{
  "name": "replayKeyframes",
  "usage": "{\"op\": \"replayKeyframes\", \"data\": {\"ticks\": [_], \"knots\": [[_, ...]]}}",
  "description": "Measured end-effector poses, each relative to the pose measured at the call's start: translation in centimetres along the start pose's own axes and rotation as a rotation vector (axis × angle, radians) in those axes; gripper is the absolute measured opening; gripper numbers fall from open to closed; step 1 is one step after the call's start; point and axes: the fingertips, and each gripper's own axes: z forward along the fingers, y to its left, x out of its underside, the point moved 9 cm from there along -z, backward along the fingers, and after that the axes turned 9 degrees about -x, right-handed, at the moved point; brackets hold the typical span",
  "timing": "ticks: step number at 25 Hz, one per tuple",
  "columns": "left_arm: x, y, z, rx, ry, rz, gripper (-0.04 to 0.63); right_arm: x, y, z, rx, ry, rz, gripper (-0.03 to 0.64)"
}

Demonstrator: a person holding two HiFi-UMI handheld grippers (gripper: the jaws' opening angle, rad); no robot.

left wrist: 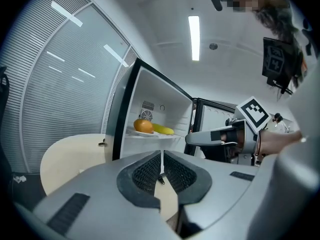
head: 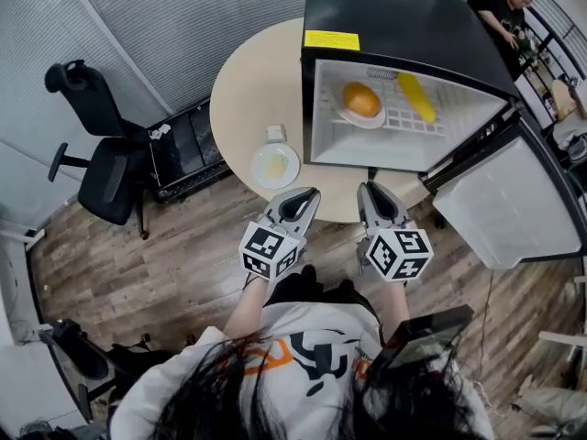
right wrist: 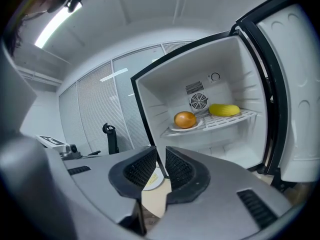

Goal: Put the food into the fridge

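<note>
Fridge [head: 404,26] at the right of the round desk [head: 248,99] stands open. Its wire shelf [head: 404,117] carries an orange [head: 361,99] on a white plate [head: 359,120], with a yellow food [head: 417,97] just right of it. A second plate [head: 274,165] with pale food sits by the desk's near edge. The left gripper's [head: 307,193] fingers [left wrist: 145,174] are closed and empty. The right gripper's [head: 367,189] fingers [right wrist: 140,171] stand narrowly apart, empty.

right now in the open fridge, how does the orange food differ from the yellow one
The orange food is round; the yellow food is long and narrow. The orange food sits on a small white plate; the yellow food lies straight on the wire shelf. In the head view the orange food is on the left, the yellow food on the right. Both rest on the same shelf of the open fridge.
</note>
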Motion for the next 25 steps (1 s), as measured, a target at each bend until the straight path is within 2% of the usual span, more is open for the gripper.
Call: {"op": "replayKeyframes", "data": {"ticks": [13,25], "knots": [[0.0,-4.9,-2.3,-0.055,-0.039,-0.041,0.025,2.2,0.7,-4.4,-0.075,0.072,-0.002,0.048],[3.0,-16.3,-7.4,-0.115,-0.028,-0.032,0.025,5.9,0.2,-15.3,-0.14,0.107,0.0,0.044]]}}
